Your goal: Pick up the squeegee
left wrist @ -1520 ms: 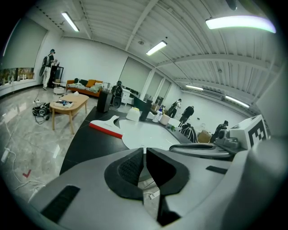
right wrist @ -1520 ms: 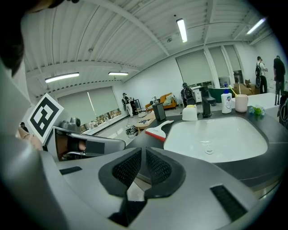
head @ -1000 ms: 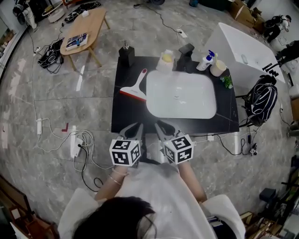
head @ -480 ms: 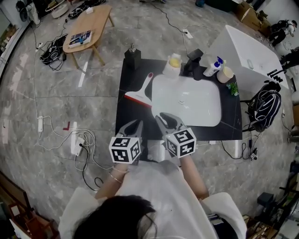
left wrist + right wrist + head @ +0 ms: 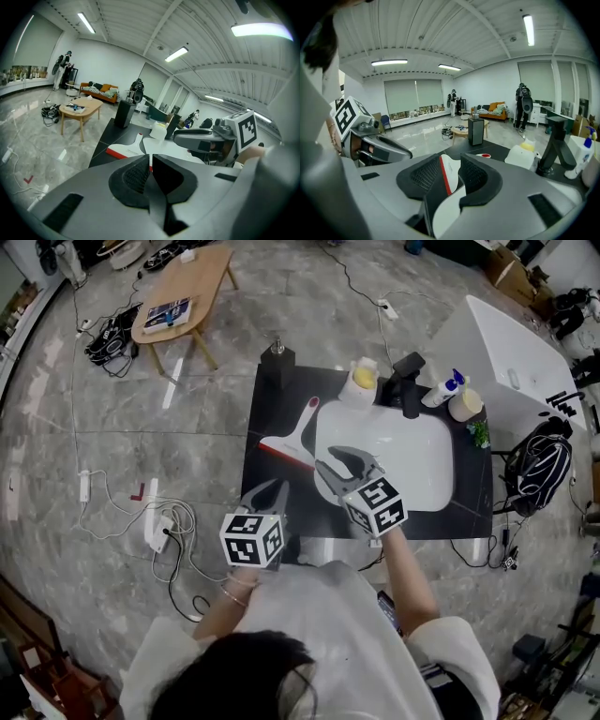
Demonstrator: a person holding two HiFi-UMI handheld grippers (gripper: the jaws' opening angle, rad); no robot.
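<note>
The left tool (image 5: 270, 491), jaws pressed together on nothing, hovers over the counter's (image 5: 267, 399) near-left corner. The right tool (image 5: 330, 463), jaws just opened and standing apart, hangs above the sink's (image 5: 412, 465) left rim; only its own view frames the squeegee (image 5: 451, 171) through that gap. The squeegee lies flat on the counter, left of the sink, in plain sight; a black dispenser (image 5: 278, 360) stands beyond.

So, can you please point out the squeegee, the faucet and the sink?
squeegee (image 5: 288, 442), head view, on its white body.
faucet (image 5: 410, 390), head view, on its black upright part.
sink (image 5: 422, 460), head view, on the bare white basin.
</note>
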